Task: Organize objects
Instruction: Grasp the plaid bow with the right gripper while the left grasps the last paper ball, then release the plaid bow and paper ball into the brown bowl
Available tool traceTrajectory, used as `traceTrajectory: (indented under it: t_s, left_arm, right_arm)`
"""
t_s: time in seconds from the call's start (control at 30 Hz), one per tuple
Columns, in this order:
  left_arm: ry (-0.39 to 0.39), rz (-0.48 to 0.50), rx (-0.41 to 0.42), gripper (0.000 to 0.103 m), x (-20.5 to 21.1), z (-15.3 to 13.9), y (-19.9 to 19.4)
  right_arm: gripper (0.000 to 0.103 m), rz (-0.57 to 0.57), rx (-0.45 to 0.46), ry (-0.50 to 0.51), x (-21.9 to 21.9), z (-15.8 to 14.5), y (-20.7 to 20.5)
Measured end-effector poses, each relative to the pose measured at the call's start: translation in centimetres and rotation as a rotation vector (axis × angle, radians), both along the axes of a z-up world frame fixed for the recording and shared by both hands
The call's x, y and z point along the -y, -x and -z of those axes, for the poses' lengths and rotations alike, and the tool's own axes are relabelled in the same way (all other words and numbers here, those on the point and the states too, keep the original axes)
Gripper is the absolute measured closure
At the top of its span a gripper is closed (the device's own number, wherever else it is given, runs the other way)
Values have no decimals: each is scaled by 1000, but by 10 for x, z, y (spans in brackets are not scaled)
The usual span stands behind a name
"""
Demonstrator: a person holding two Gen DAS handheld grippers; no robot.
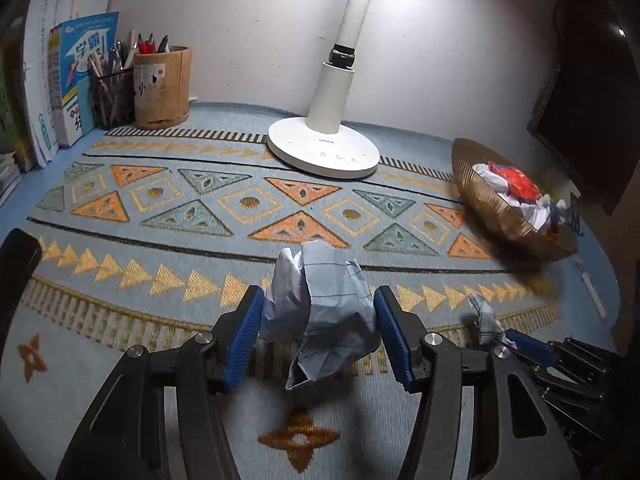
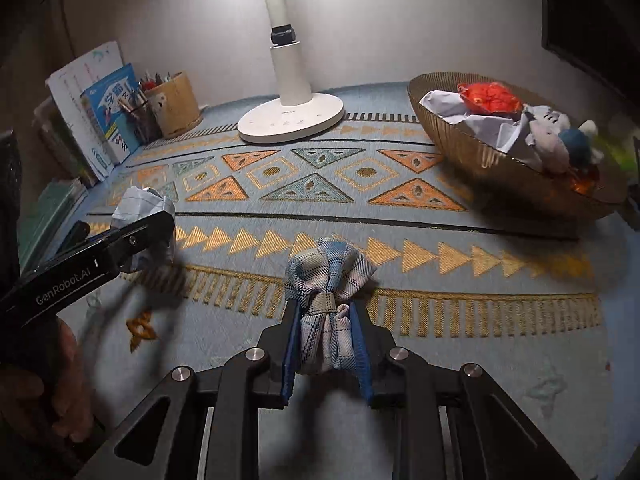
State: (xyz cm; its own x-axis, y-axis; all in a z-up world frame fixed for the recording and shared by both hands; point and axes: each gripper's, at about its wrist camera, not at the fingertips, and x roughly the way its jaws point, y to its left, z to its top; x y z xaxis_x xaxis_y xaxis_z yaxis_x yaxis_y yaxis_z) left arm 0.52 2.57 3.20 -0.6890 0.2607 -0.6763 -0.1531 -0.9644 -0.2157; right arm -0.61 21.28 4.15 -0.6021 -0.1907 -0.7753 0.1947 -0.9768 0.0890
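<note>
My left gripper (image 1: 318,330) is shut on a crumpled ball of lined paper (image 1: 320,320) and holds it just above the patterned mat; the ball also shows in the right wrist view (image 2: 142,210). My right gripper (image 2: 326,344) is shut on a blue plaid cloth bow (image 2: 330,284), whose tip shows in the left wrist view (image 1: 484,314). A gold ribbed bowl (image 2: 472,148) at the right holds white paper, a red bag (image 2: 490,98) and a grey-blue plush toy (image 2: 560,136). The bowl also shows in the left wrist view (image 1: 492,204).
A white desk lamp (image 1: 324,144) stands at the back centre on the patterned mat (image 1: 248,200). Pen holders (image 1: 160,84) and upright books (image 1: 76,80) stand at the back left. A dark monitor (image 1: 580,120) is at the right.
</note>
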Motion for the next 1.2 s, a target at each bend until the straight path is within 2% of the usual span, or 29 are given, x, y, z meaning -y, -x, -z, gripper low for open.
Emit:
traceTrajectory:
  t_s: [0.13, 0.2, 0.23, 0.27, 0.33, 0.43, 0.57, 0.6, 0.63, 0.67, 0.7, 0.77, 0.83, 0.93, 1.0, 1.1, 1.2]
  left_arm:
    - [73, -24, 44, 49, -12, 17, -4]
    - [80, -28, 20, 48, -13, 13, -8]
    - [68, -27, 12, 47, -12, 12, -10]
    - [56, -22, 16, 47, -10, 12, -10]
    - [27, -27, 45, 47, -5, 16, -6]
    - [-29, -32, 54, 46, 2, 19, -6]
    - [-30, -31, 55, 46, 1, 19, -6]
    - [-26, -31, 55, 46, 0, 19, -6]
    - [-25, -31, 55, 46, 0, 19, -6]
    - [-27, -31, 56, 46, 0, 19, -6]
    - [-29, -31, 56, 46, 1, 19, -6]
    - [-36, -29, 55, 46, 2, 19, -6]
    - [-35, -33, 51, 46, 3, 18, -7]
    - [0, -31, 17, 46, -4, 10, -11]
    - [13, -12, 34, 46, -19, -2, -5]
    - [-27, 74, -52, 46, -51, -43, 7]
    - [-32, 172, -129, 46, -96, -84, 32]
  right_arm:
    - [78, -31, 46, 91, -18, 13, -1]
    - [72, -34, 40, 110, -21, 14, -3]
    - [56, -28, 46, 105, -22, 14, -4]
    - [46, -24, 54, 102, -22, 14, -4]
    - [45, -20, 43, 124, -22, 14, -7]
    - [45, -9, 37, 97, -16, 14, -5]
    - [45, -11, 25, 41, -7, 15, -8]
    - [45, -13, 20, 14, -4, 15, -10]
    - [53, -10, 12, -16, -1, 16, -11]
    - [68, -6, -1, -42, 3, 16, -13]
    - [75, -12, -16, -44, 5, 15, -15]
    - [82, -21, -37, -48, 7, 14, -18]
    - [84, -15, -51, -30, 3, 11, -20]
    - [84, -7, -45, 85, -16, 2, -20]
    - [84, 14, -65, 124, -32, -14, -21]
    - [84, 78, -161, 135, -65, -56, -17]
    - [84, 190, -251, 160, -112, -99, -2]
